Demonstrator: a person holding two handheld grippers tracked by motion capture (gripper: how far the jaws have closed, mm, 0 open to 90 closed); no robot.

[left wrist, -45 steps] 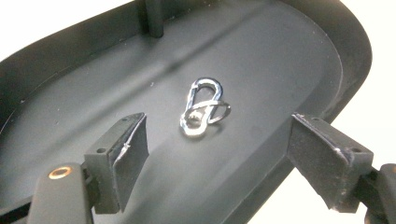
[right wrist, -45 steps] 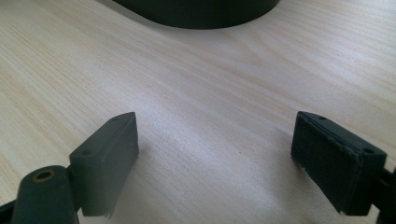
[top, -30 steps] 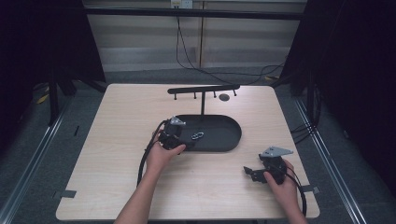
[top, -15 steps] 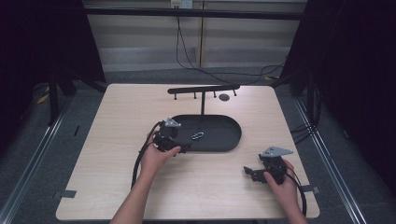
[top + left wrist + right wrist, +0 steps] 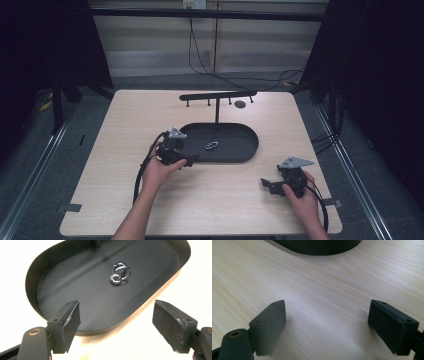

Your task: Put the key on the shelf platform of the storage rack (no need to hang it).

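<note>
While my left tool hangs at the tray's near rim with jaws spread wide, the small metal ring clasp lies mid-frame on the tray floor — I should reach further in, centre it, then pinch. My right tool rests agape, lower right, on the surface.

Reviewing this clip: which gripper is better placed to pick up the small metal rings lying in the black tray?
Left. The left gripper is open at the tray's near rim, with the rings ahead between its jaws. The right gripper rests on bare table, off the tray.
</note>
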